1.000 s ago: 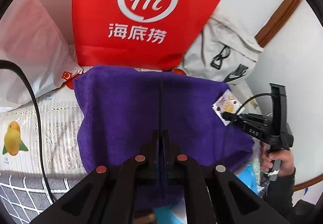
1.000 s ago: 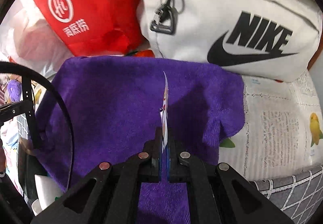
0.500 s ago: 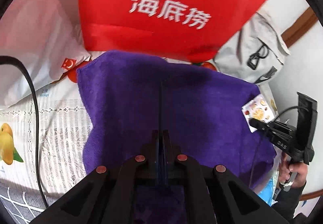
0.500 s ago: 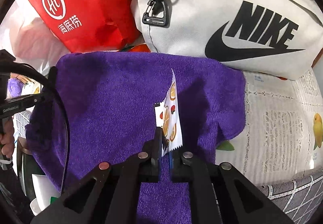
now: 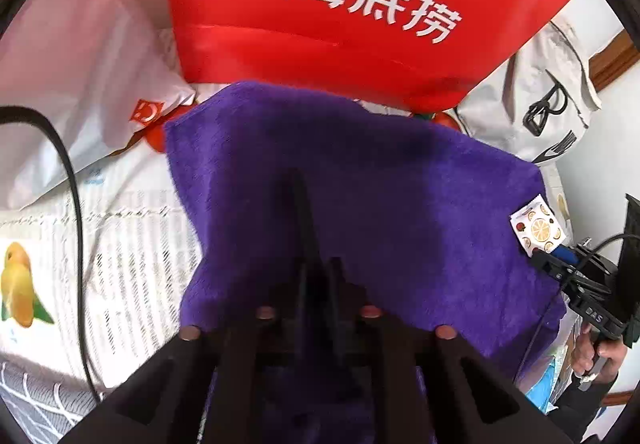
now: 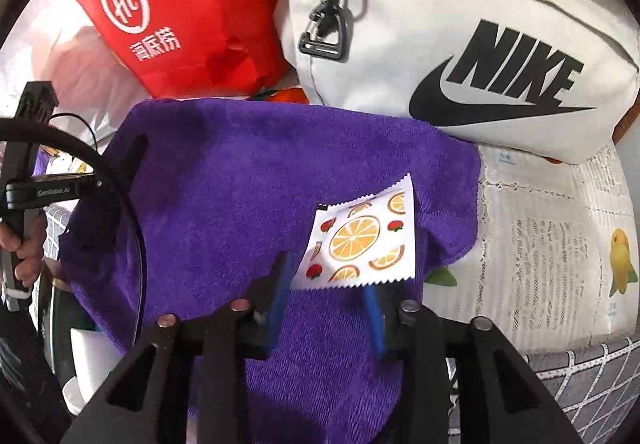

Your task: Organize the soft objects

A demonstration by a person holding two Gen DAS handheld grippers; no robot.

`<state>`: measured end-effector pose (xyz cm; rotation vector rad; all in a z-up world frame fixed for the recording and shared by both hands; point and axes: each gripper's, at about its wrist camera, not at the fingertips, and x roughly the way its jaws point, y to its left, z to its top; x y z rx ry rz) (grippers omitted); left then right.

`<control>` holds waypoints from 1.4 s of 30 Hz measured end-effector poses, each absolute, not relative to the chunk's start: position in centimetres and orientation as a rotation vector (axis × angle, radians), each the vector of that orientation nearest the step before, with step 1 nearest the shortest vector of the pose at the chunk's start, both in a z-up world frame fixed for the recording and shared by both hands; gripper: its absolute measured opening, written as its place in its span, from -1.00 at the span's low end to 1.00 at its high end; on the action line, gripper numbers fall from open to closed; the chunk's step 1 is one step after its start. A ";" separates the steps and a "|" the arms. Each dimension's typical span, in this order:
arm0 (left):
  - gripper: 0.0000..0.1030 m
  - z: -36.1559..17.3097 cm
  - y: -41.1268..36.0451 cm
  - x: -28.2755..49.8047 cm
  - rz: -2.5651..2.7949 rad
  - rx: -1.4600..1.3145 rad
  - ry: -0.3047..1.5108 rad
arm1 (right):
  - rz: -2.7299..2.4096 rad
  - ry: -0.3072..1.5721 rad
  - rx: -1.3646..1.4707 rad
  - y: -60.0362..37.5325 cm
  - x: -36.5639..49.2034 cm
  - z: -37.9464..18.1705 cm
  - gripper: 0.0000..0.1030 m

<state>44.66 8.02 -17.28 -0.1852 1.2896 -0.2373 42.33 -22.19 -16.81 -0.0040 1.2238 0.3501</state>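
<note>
Fruit-print packet (image 6: 362,240) on purple towel (image 6: 248,184), loose between right tool's (image 6: 326,308) opening fingers (untouched).

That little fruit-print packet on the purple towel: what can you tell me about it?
The packet is a small, flat, white square sachet printed with orange slices and strawberries, its edges cut in a zigzag. It looks like thin paper or foil, sealed and unopened. It lies tilted on the purple towel, near the towel's right side, its lower edge between the blue pads of the right tongs. Those jaws are opening and no longer pinch it. Nothing else touches it.
</note>
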 end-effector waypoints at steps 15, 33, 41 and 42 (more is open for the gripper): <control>-0.22 -11.6 9.6 37.5 -0.204 -0.172 1.216 | 0.354 1.143 -0.011 -22.2 37.8 -11.0 0.11; -0.02 -9.1 9.8 23.7 -0.190 -0.221 1.069 | 0.278 1.141 0.114 -26.3 25.6 -13.3 0.31; -0.02 -10.8 8.9 20.0 -0.209 -0.283 1.091 | 0.254 1.197 0.092 -25.9 26.4 -15.8 0.22; -0.02 -10.9 8.7 19.7 -0.213 -0.286 1.091 | 0.259 1.194 0.087 -26.1 26.2 -15.7 0.17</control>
